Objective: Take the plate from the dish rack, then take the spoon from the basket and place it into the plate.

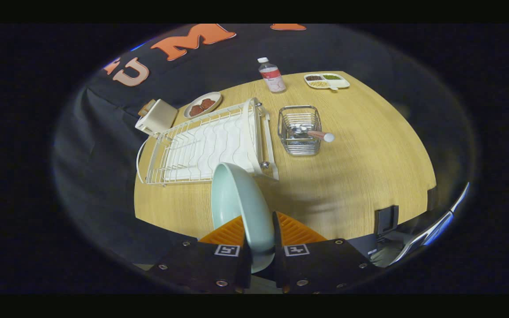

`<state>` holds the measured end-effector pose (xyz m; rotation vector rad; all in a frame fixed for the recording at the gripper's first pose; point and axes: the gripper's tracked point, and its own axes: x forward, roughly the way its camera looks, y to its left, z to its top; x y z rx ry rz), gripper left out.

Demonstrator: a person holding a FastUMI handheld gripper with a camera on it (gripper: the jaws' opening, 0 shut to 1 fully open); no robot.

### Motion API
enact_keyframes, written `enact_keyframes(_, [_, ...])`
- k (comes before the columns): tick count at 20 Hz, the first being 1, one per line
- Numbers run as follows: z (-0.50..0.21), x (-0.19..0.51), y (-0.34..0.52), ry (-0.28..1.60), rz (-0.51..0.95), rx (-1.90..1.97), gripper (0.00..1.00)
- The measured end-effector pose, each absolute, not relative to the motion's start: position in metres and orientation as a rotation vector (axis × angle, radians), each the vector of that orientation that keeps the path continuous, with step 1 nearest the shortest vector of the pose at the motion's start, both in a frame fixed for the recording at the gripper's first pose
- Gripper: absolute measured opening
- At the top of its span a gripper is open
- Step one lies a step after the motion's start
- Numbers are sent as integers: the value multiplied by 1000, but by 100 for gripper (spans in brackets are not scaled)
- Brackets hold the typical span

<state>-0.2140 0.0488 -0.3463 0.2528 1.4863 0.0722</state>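
The gripper (258, 229) clamps the pale green plate (237, 207) edge-on above the table's (369, 168) near edge; the spoon (314, 134) apparently lies in the wire basket (299, 130) beside the dish rack (206, 145).

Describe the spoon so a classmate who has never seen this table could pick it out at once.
Start at the white dish rack on the wooden table; just beside it stands a wire basket. The spoon lies in that basket, its handle poking over the rim, well beyond the tongs, which grip the pale plate. It is the only utensil there, with a round white end.
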Motion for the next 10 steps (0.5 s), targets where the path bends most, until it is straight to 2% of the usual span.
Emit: enact_keyframes(10, [-410,-238,61,1520,121,399,22])
